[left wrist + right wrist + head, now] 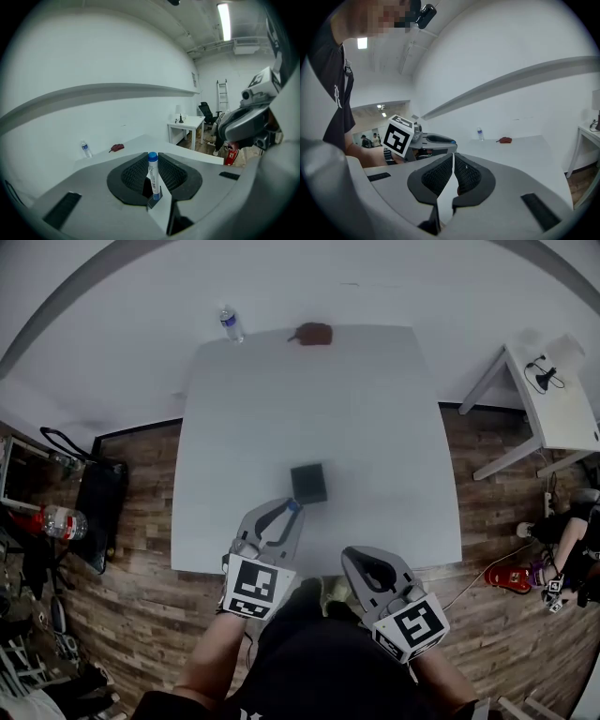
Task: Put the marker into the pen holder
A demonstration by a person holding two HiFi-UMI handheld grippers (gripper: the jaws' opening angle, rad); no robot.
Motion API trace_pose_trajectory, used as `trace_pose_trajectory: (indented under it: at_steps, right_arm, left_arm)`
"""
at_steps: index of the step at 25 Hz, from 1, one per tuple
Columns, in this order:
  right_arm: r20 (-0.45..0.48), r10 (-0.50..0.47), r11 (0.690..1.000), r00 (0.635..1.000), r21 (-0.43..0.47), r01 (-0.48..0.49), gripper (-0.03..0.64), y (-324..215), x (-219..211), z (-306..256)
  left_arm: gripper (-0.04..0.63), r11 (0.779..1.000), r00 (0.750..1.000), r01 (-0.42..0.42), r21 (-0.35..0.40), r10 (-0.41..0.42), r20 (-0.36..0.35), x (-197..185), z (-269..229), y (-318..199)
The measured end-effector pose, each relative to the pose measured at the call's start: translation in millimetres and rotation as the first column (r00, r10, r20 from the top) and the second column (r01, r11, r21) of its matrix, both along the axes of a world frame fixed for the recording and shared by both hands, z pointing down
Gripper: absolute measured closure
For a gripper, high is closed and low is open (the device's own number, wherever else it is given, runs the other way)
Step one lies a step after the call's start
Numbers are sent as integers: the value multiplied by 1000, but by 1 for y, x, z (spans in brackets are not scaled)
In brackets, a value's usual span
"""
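Room all rnd pen holder [308, 483]; bottle [232, 324] & brown thing [313, 334] far back.

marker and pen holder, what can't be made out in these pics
- marker: left gripper view, print on the barrel too small to read.
- pen holder: head view, inside too dark and small to see.
- brown thing: head view, at the table's far edge, too small to identify.

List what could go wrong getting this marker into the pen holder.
1. The left claw grips the marker with its blue cap poking beyond the tips; it might pivot or slip when tilted.
2. The pen holder is small and stands free on the table; a miss at its rim could tip or shove it.
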State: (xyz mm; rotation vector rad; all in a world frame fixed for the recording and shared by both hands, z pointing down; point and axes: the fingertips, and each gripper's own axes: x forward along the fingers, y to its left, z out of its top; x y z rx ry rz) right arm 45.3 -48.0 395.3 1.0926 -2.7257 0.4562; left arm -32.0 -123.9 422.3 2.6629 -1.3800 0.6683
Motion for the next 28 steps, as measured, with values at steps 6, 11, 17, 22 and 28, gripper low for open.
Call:
trace_pose_trajectory:
  at_steps: [6,11,17,22,28]
  right_arm:
    - [-45,40,999,998,-24,-41,595,-25,2,8]
    - [-68,79,994,995,-69,-84,595,-51,2,16]
    - [-93,97,986,991,-129,-108,595,-70,1,33]
    - [-107,113,976,988,-173,-130,595,-80,3,47]
    - [-115,124,965,986,-218,-147,595,-89,7,58]
  left_arm:
    - [526,999,999,-21,-43,23,47,3,47,-42]
    - [526,992,995,-57,-113,65,75,14,89,-69]
    - [526,974,982,-73,-215,108,156,21,140,-86]
    - [526,946,970,-62,-319,133,205,21,184,-88]
    - [526,926,964,-27,-376,124,236,19,210,-91]
